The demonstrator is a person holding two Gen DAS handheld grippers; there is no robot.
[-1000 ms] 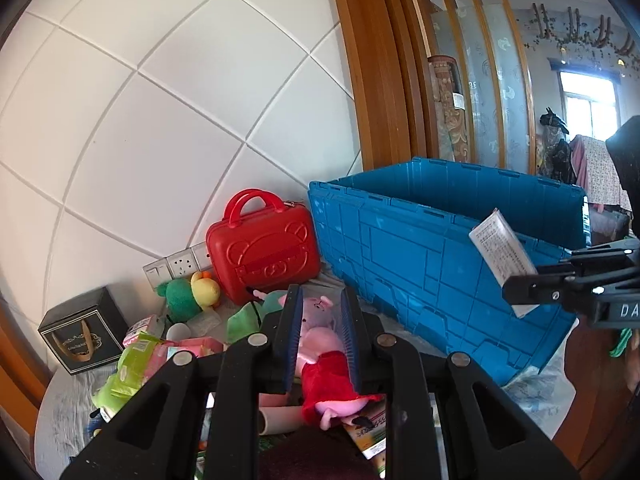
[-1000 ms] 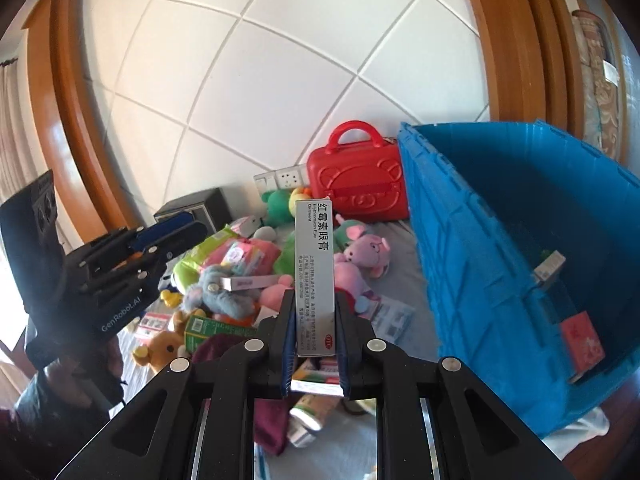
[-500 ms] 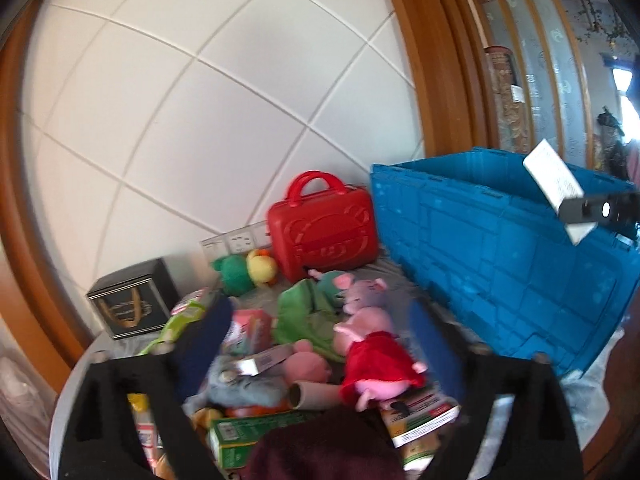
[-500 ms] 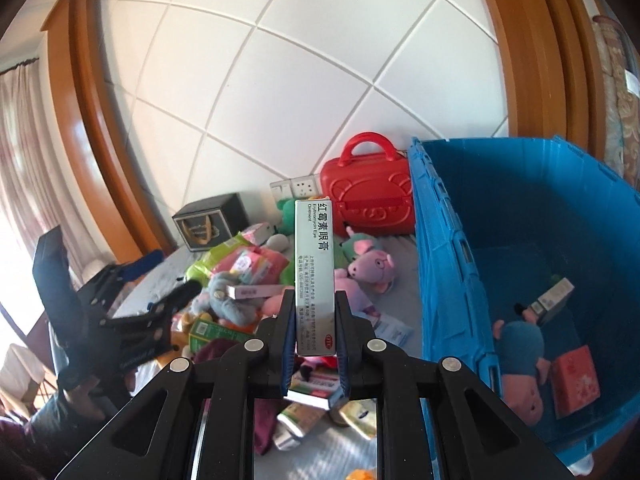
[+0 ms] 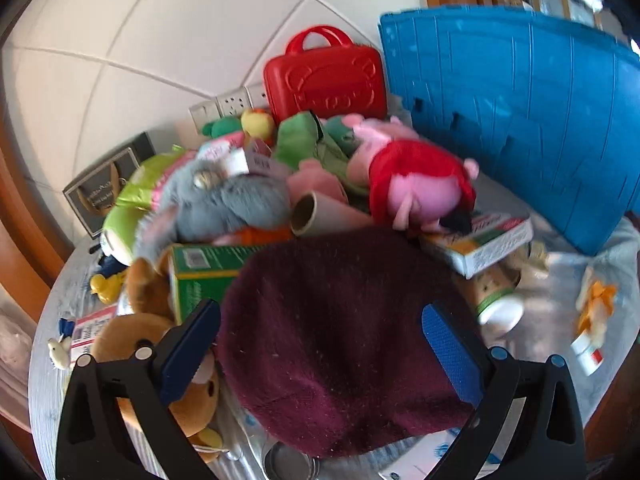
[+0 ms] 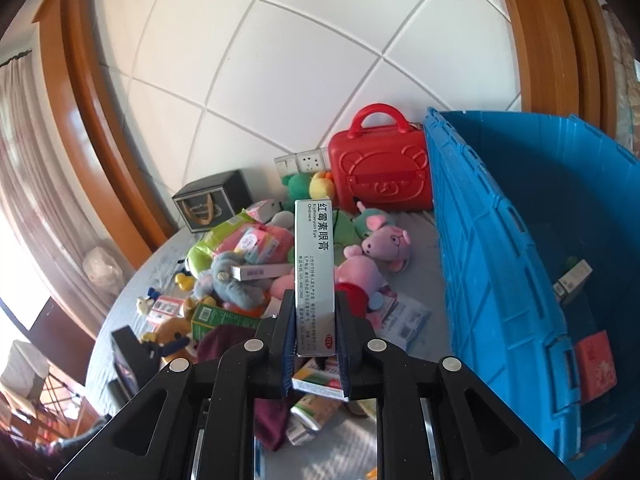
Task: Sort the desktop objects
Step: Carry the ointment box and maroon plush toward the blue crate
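Down through my left wrist view, my left hand-held gripper (image 5: pixel 320 344) stands wide apart, its blue ribbed pads on either side of a fuzzy maroon knit hat (image 5: pixel 344 344) just below them. Ahead of the hat lie a bare cardboard tube (image 5: pixel 316 216), a soft grey plush elephant (image 5: pixel 224 204) and a pink plush pig in a red dress (image 5: pixel 416 184). To the left of the hat sits a glossy green carton (image 5: pixel 200 280); far ahead on the right rises the ribbed wall of the blue plastic crate (image 5: pixel 520 112).

Over in my right wrist view, my right hand-held gripper (image 6: pixel 314 332) is clamped on a slim silver-grey ointment box (image 6: pixel 315 276), upright, printed "Erythromycin Eye Ointment" with Chinese characters. Beyond it stands a moulded red toy suitcase (image 6: pixel 380 172) embossed with a bear face, beside the crate on the bench (image 6: pixel 160 264).
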